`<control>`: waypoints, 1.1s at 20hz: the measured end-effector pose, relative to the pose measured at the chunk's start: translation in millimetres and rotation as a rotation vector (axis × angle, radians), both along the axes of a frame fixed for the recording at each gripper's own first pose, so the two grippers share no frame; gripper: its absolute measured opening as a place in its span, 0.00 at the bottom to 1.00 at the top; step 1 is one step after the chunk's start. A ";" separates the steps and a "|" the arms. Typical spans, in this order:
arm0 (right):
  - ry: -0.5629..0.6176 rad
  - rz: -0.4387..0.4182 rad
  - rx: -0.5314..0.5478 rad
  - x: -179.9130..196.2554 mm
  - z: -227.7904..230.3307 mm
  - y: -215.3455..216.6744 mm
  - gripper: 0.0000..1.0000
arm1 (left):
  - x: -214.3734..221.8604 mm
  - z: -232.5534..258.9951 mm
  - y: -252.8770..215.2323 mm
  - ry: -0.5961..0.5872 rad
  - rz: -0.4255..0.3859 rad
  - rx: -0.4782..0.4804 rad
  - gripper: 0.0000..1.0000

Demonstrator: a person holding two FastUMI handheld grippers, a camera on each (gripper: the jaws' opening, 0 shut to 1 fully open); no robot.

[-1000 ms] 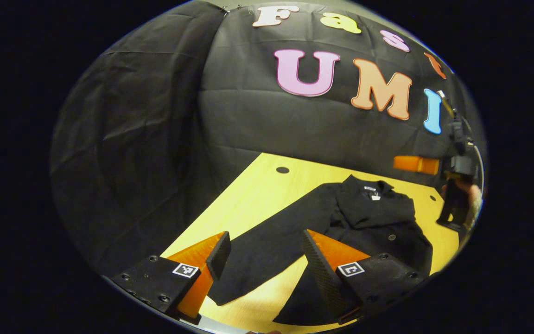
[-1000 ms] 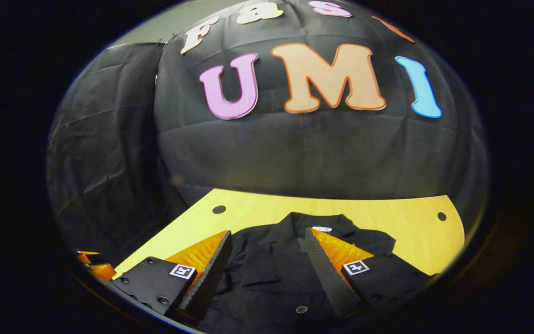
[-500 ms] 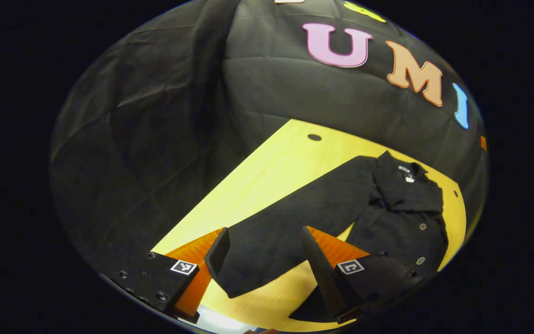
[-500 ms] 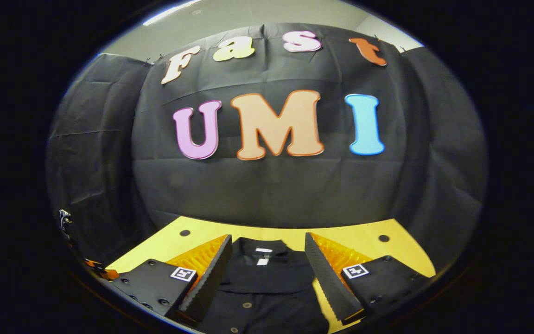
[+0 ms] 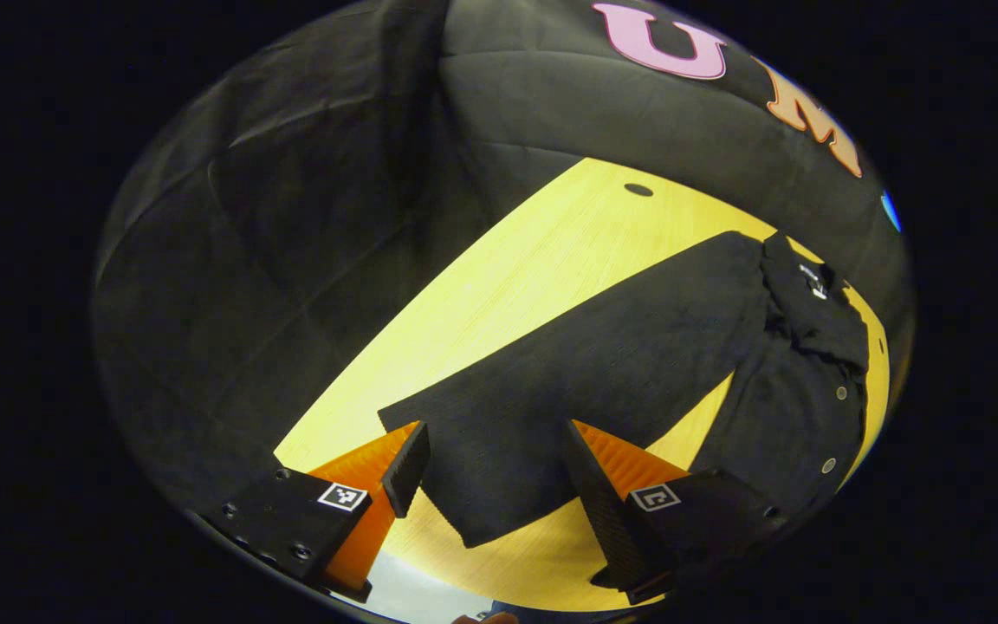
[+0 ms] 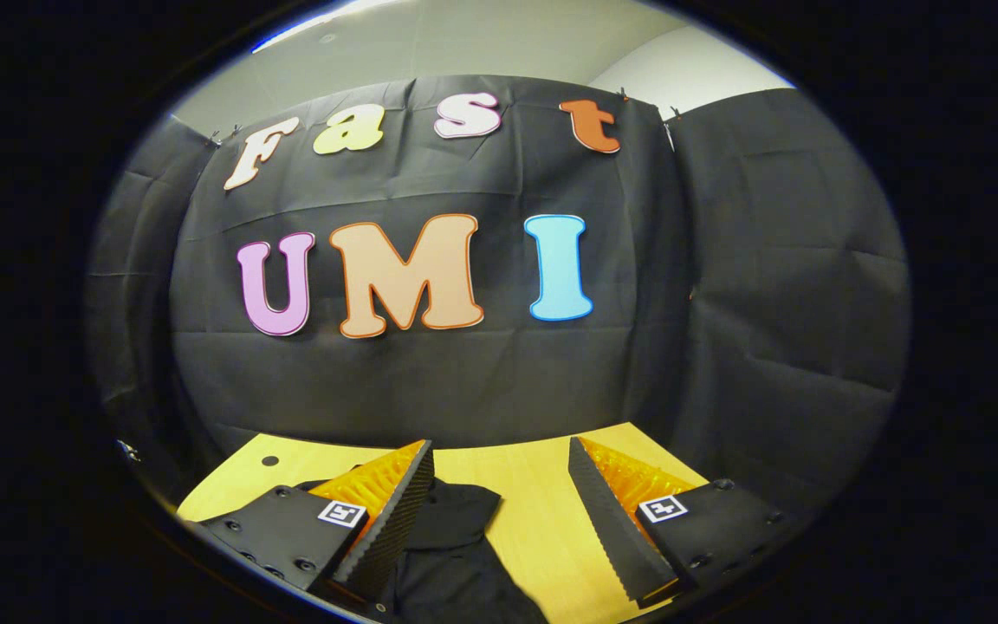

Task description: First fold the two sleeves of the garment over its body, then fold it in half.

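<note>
A black buttoned garment [image 5: 793, 390] lies flat on the yellow table [image 5: 534, 277], collar toward the back wall. One long sleeve [image 5: 603, 364] stretches out toward me, its cuff end [image 5: 482, 485] lying between the fingers of my left gripper [image 5: 495, 472], which hangs open just above it. In the right gripper view, my right gripper [image 6: 499, 494] is open and held level, with the garment's collar part [image 6: 451, 537] low at the left, partly behind the left finger [image 6: 395, 520].
The table has a small round hole [image 5: 638, 189] near its far corner and another hole [image 6: 269, 461] in the right gripper view. Black cloth walls close in the booth behind and beside the table. The table's near edge [image 5: 412, 589] runs just under my left gripper.
My left gripper has dropped and moved forward until the cuff lies between its fingers. My right gripper has swung up and to the right, off the garment's body.
</note>
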State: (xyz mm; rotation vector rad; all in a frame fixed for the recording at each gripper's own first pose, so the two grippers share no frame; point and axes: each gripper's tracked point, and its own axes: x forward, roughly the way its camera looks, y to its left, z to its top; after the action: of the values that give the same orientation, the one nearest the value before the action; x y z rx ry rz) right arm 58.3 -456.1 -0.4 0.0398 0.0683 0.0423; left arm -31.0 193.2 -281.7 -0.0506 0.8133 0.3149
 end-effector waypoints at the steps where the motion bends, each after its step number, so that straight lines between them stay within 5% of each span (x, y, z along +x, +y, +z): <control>1: -0.007 -0.007 -0.001 -2.6 1.7 -3.5 0.98 | 1.1 -3.2 0.8 0.009 0.001 0.002 0.95; 8: -0.031 -0.028 -0.005 -1.9 13.5 -12.6 1.00 | 0.1 -18.8 2.6 0.037 -0.056 0.071 0.95; 14: -0.034 -0.037 -0.024 -2.2 15.2 -15.3 1.00 | 0.5 -19.1 -8.8 0.007 0.005 -0.044 0.91; 22: -0.023 -0.042 -0.020 -5.8 6.2 -15.3 0.99 | -1.5 -18.4 -6.6 0.008 -0.043 -0.047 0.85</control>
State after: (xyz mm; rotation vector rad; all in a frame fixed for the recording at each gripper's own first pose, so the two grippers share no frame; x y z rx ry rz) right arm 52.6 -471.4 5.8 0.0207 0.0450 0.0003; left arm -32.5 186.6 -300.2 -0.0755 0.8286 0.2561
